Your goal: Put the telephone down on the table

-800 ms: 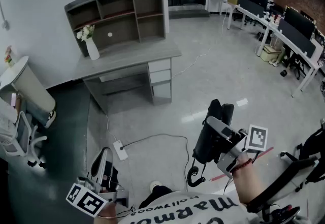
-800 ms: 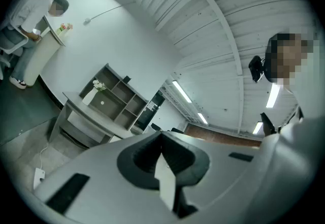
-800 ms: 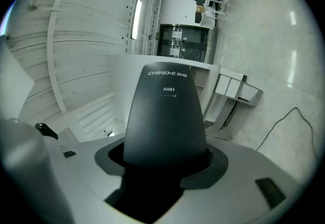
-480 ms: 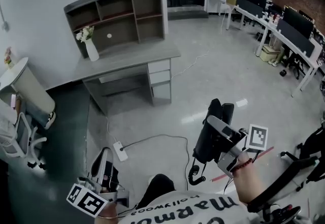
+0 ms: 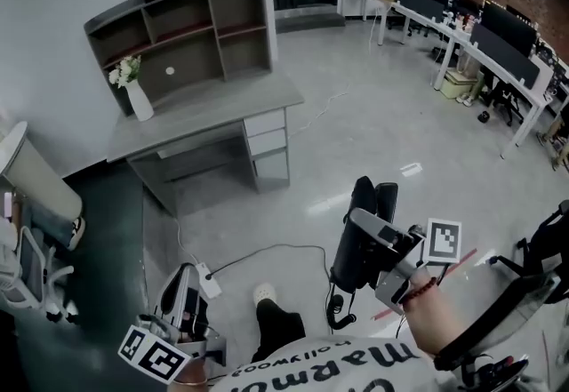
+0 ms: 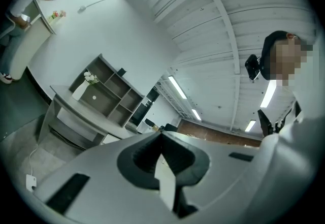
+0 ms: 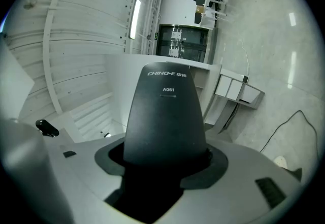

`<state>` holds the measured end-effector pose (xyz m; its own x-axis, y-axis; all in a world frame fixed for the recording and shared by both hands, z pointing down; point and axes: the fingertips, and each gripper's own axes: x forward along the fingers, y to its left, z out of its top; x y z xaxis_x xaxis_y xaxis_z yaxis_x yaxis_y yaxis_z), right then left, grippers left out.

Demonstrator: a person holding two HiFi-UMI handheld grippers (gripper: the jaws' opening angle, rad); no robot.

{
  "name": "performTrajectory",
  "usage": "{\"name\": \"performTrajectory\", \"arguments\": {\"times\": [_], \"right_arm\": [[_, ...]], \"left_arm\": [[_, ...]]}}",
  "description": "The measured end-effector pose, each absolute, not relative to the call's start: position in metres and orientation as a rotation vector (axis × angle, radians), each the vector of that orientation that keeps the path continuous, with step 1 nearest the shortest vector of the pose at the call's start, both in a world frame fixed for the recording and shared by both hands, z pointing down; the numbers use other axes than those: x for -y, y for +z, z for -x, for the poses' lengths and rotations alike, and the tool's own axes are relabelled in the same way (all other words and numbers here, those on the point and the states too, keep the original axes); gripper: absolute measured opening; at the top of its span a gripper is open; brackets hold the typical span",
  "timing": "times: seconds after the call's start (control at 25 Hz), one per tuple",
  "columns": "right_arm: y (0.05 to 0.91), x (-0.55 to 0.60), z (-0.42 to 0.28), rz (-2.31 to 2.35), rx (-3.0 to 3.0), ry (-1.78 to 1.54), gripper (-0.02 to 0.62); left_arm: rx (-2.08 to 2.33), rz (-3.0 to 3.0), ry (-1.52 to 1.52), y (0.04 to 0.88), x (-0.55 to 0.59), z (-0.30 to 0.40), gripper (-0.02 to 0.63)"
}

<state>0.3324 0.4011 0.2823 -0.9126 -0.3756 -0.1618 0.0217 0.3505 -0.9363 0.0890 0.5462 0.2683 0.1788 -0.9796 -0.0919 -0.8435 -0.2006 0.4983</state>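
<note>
At the far left of the head view, a white chair (image 5: 31, 261) stands on the dark floor strip. Next comes the desk (image 5: 222, 101), with a shelf unit (image 5: 178, 26) along its back edge and a white vase (image 5: 139, 101) of flowers near its back left corner. Nothing else lies on the desk that we can make out.

Low at the left we hold the left gripper (image 5: 180, 279) above the floor. In the left gripper view its jaws are pressed together with nothing between them (image 6: 161, 136). Just beside it on the floor lies a white power strip (image 5: 209, 279), and its cable (image 5: 284, 248) curls off to the right. Our shoe (image 5: 263, 294) shows near the bottom edge.

Right of centre, the telephone (image 5: 360, 204) is up in the air over the grey floor, well apart from the desk and out beyond its front right corner. The right gripper (image 5: 369, 248) pinches it, and the right gripper view shows the black body (image 7: 165, 116) filling the gap between the jaws (image 7: 162, 167), which stand wide on it. A curly cord (image 5: 336, 308) hangs below the telephone.

Along the far right run rows of white office desks (image 5: 498, 61) with dark monitors.
</note>
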Motion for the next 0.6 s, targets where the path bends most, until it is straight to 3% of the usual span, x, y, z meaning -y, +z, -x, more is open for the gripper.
{"name": "performTrajectory", "arguments": {"times": [0.6], "right_arm": [[0.253,-0.278,-0.223,0.371,-2.246,-1.500,0.279]], "left_arm": [[1.658,-2.183,-0.529,0.245,-0.391,0.039,0.009]]}}
